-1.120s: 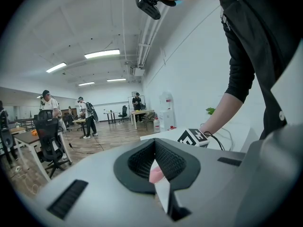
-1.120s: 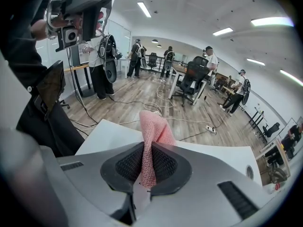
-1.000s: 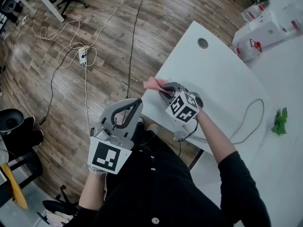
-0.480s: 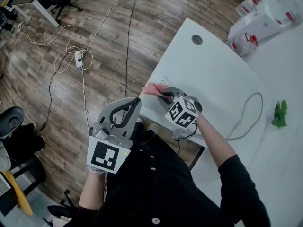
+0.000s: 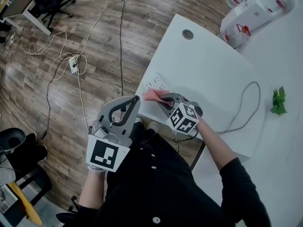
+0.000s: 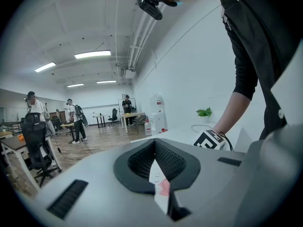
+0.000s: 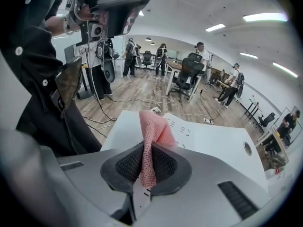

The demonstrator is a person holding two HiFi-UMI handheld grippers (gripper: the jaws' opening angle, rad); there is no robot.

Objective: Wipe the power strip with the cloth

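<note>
Risk 1: the flat white plastic power strip [image 5: 155,85] sits right at the edge of the white tabletop [image 5: 208,70] w/ nothing pinning it. A hard swipe twd that edge could shove it off onto the wood-plank floor [image 5: 156,4]. Your L gripper [image 5: 135,103] hangs off the table, jaws together, nothing in them, so no bracing. Risk 2: R gripper [image 5: 164,98] is clamped on just one fold of the pink open-weave cloth [image 5: 151,95]. Drag across the socket slots may pull it free, or the hard jaw tips may scrape the casing. Cloth looks soft, mesh-knit, bunched to a peak just beside the strip; contact can't be confirmed. Strip is smooth, low, w/ dark slot marks. It's white on white, so its edges are hard to read.
</note>
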